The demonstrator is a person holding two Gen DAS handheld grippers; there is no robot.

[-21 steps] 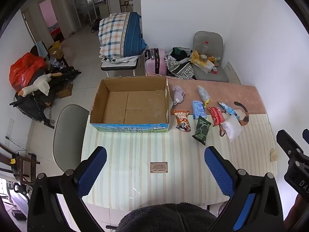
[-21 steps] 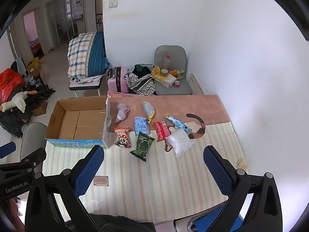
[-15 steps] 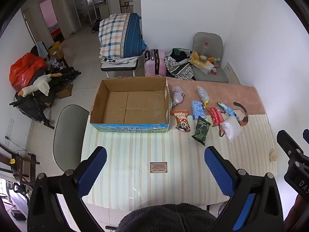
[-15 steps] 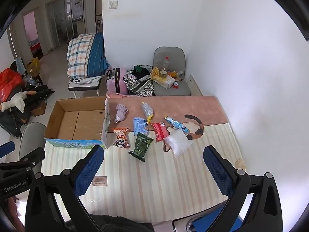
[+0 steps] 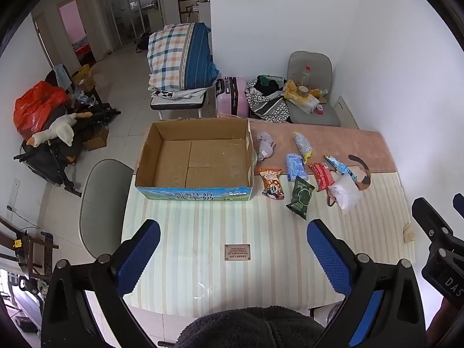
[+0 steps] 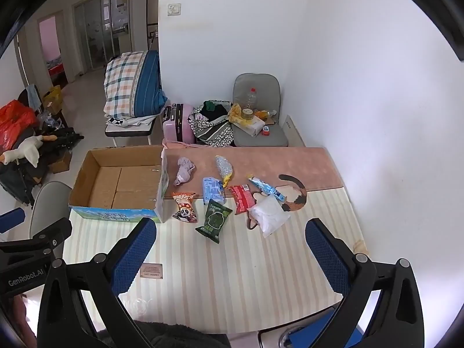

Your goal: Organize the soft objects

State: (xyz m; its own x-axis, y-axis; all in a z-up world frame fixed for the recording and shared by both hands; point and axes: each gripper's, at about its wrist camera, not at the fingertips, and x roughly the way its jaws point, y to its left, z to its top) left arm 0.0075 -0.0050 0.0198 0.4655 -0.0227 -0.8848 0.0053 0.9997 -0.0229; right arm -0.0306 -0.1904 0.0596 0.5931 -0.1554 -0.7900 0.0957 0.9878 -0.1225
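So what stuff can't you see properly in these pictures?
- Small label on the table, left wrist view: print too small to read.
- Cardboard box, right wrist view: near wall hides the floor just behind it.
- Brown looped thing, right wrist view: white bag covers most of it.
- Right gripper, left wrist view: cut off by the right edge.
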